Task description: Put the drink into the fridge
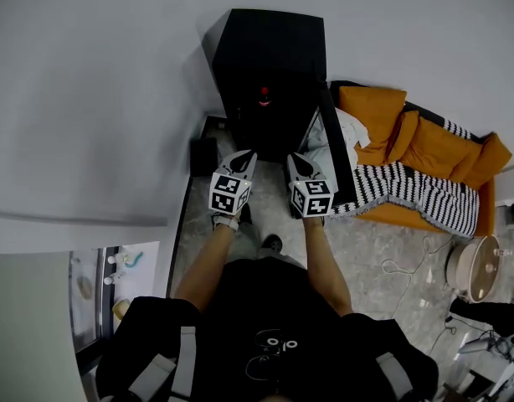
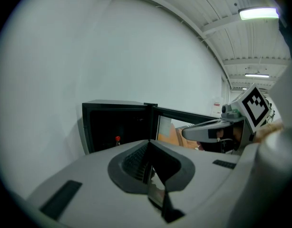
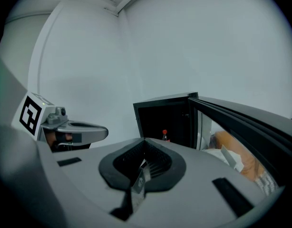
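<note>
Done placing drink (image 1: 263,101) inside fridge (image 1: 269,40), seemingly. Holding left tongs (image 1: 244,157) and right tongs (image 1: 298,161) closed, empty. Next: push door (image 1: 336,153) shut.

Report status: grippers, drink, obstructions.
Left gripper shut, empty. Right gripper shut, empty. Drink bottle inside fridge, door open. Nothing blocks the opening.

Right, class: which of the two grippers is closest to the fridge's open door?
The right gripper: the open door of the black fridge juts out right beside it, whereas the left gripper sits further from the door, on the other side.
</note>
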Available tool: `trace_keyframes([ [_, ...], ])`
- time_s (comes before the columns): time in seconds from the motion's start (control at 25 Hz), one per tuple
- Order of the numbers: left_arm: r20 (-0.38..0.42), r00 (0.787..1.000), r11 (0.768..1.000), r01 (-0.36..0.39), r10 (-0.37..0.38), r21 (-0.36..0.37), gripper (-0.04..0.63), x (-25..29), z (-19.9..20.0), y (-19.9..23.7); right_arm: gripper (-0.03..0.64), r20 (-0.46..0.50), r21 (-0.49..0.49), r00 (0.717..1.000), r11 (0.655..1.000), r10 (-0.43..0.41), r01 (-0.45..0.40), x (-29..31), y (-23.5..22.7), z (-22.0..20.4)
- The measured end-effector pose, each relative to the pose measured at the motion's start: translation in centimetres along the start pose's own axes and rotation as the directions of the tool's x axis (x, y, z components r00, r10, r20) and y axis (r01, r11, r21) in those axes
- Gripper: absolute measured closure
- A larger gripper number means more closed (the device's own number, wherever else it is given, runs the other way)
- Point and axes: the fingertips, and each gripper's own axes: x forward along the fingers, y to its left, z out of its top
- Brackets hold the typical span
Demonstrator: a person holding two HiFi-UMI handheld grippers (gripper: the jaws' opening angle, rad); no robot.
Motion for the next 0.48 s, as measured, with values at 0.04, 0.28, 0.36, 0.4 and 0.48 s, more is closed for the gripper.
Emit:
trace_keyframes([
  [0.04, -0.001, 1.000, 1.000, -0.001, 0.001, -0.003, 0.588, -0.05, -0.11, 0.02, 0.612, 0.000, -0.001, 1.000, 1.000, 0.002, -0.002, 0.03, 0.08, -0.05],
  [0.28, 0.002, 1.000, 1.000, -0.006, 0.006, -0.011, 0.588, -0.05, -0.05, 0.26, 0.612, -0.006, -0.012, 1.000, 1.000, 0.009, -0.009, 0.31, 0.30, -0.14],
  [0.36, 0.003, 1.000, 1.000, -0.005, 0.005, -0.011, 0.588, 0.03, 0.06, 0.35, 0.612, -0.009, -0.012, 1.000, 1.000, 0.007, -0.007, 0.39, 0.21, -0.15],
  [0.4, 0.004, 1.000, 1.000, -0.004, 0.004, -0.011, 0.588, 0.03, 0.11, 0.38, 0.612, -0.009, -0.012, 1.000, 1.000, 0.005, -0.005, 0.39, 0.17, -0.14],
  [0.48, 0.006, 1.000, 1.000, -0.003, 0.003, -0.012, 0.588, -0.02, 0.15, 0.45, 0.612, -0.008, -0.011, 1.000, 1.000, 0.002, -0.002, 0.42, 0.14, -0.06],
])
